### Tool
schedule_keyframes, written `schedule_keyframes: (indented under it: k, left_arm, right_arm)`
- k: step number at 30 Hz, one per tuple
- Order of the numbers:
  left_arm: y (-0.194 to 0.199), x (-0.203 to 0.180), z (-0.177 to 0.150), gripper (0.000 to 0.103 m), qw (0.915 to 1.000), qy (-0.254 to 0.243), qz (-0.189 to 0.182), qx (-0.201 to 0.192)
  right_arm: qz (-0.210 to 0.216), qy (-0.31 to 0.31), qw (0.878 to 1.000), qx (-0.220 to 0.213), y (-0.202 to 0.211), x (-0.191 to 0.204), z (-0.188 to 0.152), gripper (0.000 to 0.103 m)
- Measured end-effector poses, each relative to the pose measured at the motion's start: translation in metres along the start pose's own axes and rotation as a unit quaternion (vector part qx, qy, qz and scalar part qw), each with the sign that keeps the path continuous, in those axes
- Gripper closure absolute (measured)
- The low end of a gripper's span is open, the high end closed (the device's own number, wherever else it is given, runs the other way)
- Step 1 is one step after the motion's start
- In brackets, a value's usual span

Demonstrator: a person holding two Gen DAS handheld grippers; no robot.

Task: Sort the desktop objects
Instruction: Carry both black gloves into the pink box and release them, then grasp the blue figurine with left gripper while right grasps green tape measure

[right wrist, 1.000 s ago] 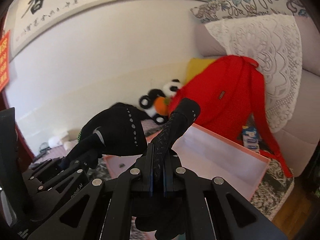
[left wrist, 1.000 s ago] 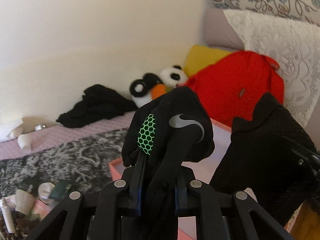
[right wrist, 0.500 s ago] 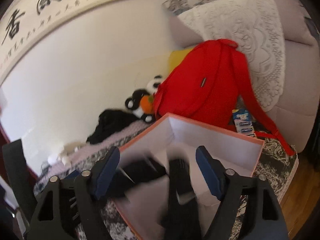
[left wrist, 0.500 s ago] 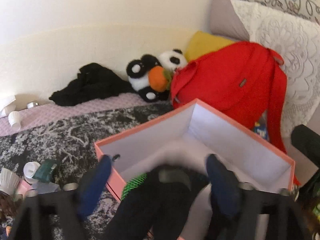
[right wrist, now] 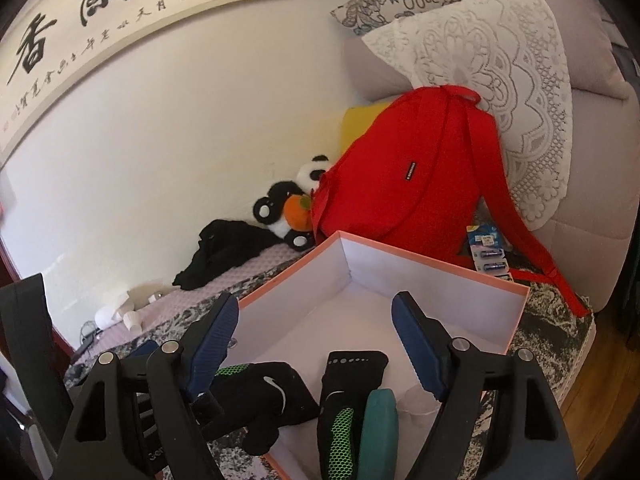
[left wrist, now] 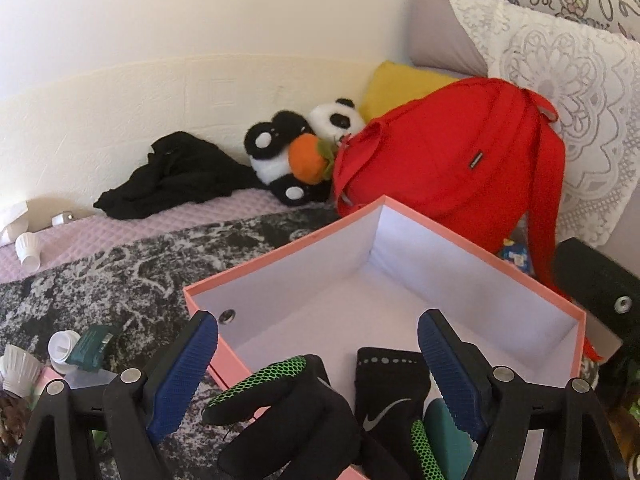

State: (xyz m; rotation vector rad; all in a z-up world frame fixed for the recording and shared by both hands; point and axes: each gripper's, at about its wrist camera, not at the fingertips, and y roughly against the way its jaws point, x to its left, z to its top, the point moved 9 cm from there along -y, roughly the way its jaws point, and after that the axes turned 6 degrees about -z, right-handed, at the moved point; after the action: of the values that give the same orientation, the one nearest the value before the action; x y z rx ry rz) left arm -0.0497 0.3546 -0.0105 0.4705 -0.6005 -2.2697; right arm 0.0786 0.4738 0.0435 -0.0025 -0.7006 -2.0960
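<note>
Both black gloves are lying at the near end of the pink box (left wrist: 280, 260): the left glove (left wrist: 288, 412) draping over its near rim, the right glove (left wrist: 390, 396) inside beside a teal object (right wrist: 378, 428) partly cut off. The left gripper (left wrist: 318, 364) and right gripper (right wrist: 314, 336) are hovering with jaws released. A red backpack (left wrist: 448, 160) is crowding the box's far corner, hiding part of the panda toy (left wrist: 296, 156).
</note>
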Motion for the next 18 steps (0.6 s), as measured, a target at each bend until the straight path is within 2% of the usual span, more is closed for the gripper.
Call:
schedule_keyframes:
  k: [6,12,18]
  left_arm:
    - [0.028,0.022,-0.002,0.017,0.9990,-0.015,0.039,-0.016]
    - [0.069,0.081,-0.012,0.017,0.9932,-0.002,0.111,-0.037]
    - [0.120,0.152,-0.032,0.017,0.9823,0.013,0.184,-0.030]
  right_arm:
    - [0.029,-0.002,0.999,0.016,-0.007,0.030,-0.010,0.020]
    - [0.079,0.028,0.996,0.008,0.003,0.088,-0.023,0.020]
    - [0.153,0.051,0.985,0.065,-0.007,0.169,-0.061,0.028]
